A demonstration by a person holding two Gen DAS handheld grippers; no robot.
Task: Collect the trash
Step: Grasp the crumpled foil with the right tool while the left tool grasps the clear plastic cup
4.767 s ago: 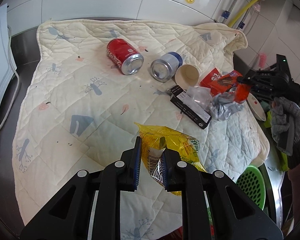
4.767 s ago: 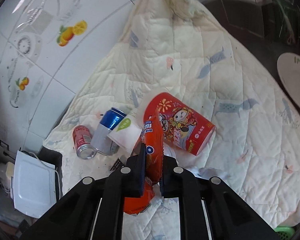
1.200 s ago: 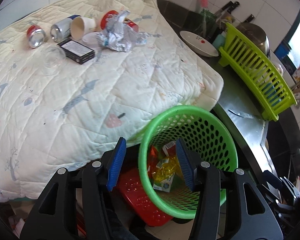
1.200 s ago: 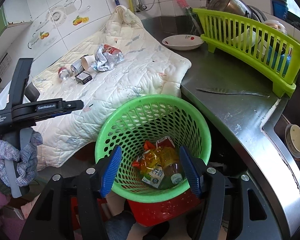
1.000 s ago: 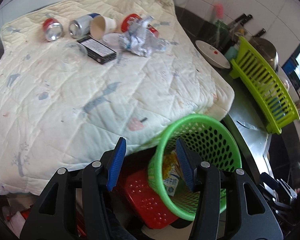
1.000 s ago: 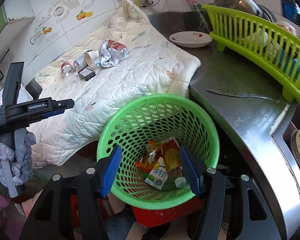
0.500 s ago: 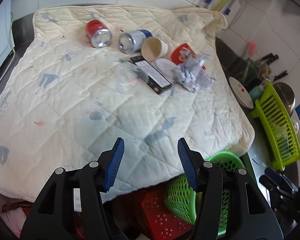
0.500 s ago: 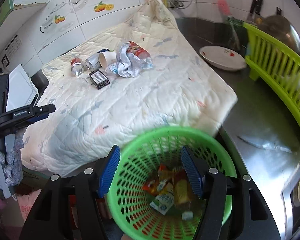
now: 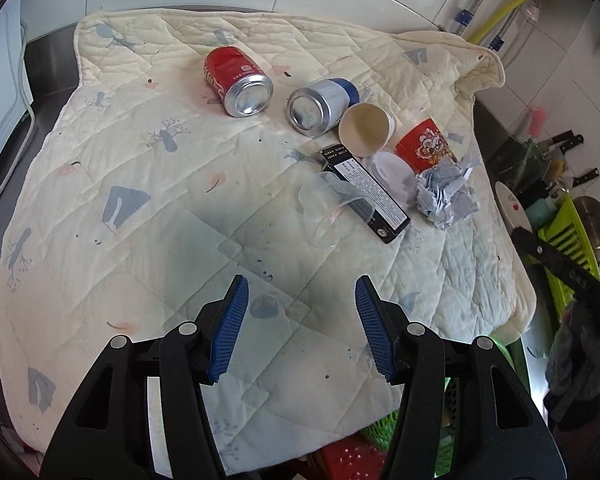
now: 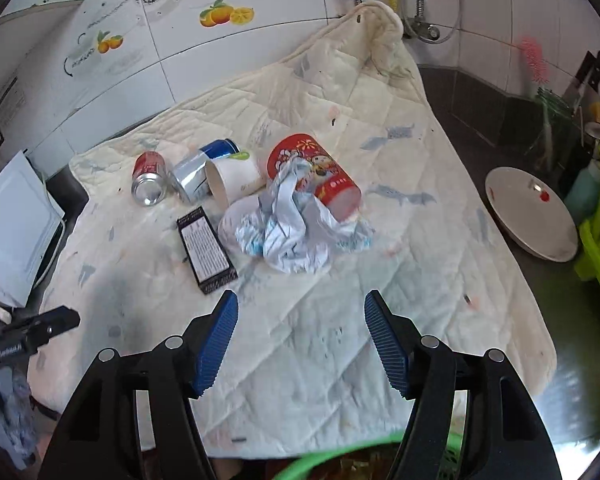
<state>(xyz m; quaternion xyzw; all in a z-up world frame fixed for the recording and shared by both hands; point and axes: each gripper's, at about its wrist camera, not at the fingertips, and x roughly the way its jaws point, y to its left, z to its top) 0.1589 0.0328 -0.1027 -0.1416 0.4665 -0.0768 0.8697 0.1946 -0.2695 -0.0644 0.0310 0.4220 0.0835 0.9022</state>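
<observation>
On quilt (image 9: 140, 184), empty paper cup (image 9: 365, 128), red cup (image 10: 320, 172) stuffed with wrapper (image 10: 296, 220)

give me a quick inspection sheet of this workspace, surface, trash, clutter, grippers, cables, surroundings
surface: cream quilted mat spread over a dark steel counter, stained in places.
job's things: red soda can, silver-blue can, white paper cup and red cartoon-print cup all lie on their sides; flat black box, clear crushed plastic cup, crumpled grey-white wrapper. Green perforated basket at the mat's near edge.
clutter: white dish, lime dish rack.
grippers: left gripper and right gripper both open, empty, above the mat.
cables: white cord off the mat's left edge.
surroundings: white tiled wall with fruit decals, pipes, knives.
</observation>
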